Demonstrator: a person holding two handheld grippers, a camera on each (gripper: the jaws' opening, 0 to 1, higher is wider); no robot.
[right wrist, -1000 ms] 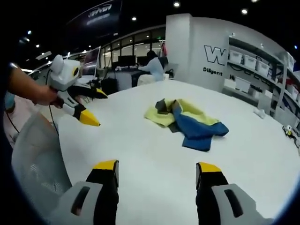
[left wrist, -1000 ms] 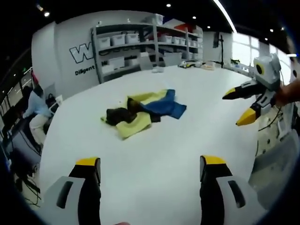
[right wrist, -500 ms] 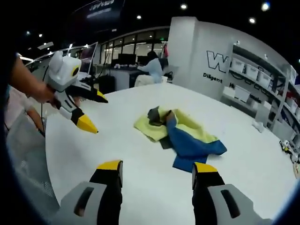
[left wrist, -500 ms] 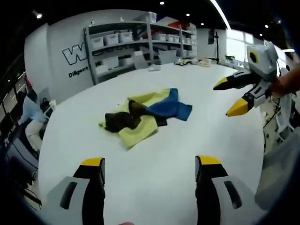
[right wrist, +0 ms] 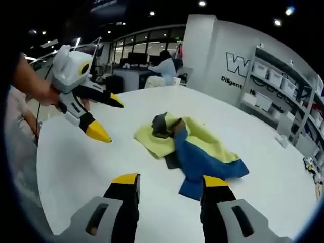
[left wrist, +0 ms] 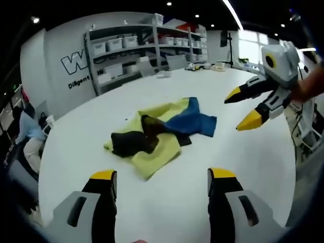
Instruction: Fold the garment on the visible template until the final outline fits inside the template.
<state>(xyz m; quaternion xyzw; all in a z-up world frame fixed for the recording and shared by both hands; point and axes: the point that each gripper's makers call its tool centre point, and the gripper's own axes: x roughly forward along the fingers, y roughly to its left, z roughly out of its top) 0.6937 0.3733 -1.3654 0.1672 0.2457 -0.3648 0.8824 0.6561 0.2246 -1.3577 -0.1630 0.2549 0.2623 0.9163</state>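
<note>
A crumpled garment [left wrist: 158, 132] in yellow, blue and black lies bunched on the white table [left wrist: 243, 167]. My left gripper [left wrist: 159, 177] stands open just short of it, nothing between its yellow-tipped jaws. The right gripper [left wrist: 244, 108] hangs open in the air at the right of the left gripper view. In the right gripper view the garment [right wrist: 195, 147] lies close ahead, its blue part nearest, and my right gripper [right wrist: 169, 182] is open over the table before it. The left gripper [right wrist: 104, 119] comes in from the left there, open. No template outline can be made out on the table.
Shelving with white bins [left wrist: 136, 43] stands beyond the table's far edge. A person sits at a desk [right wrist: 163, 68] in the background. Small objects [left wrist: 202, 66] lie on the table's far end. A hand holds the left gripper [right wrist: 30, 88].
Both grippers have come closer to the garment, which now looks larger in both views. The garment itself has not moved. Both grippers stay open.
</note>
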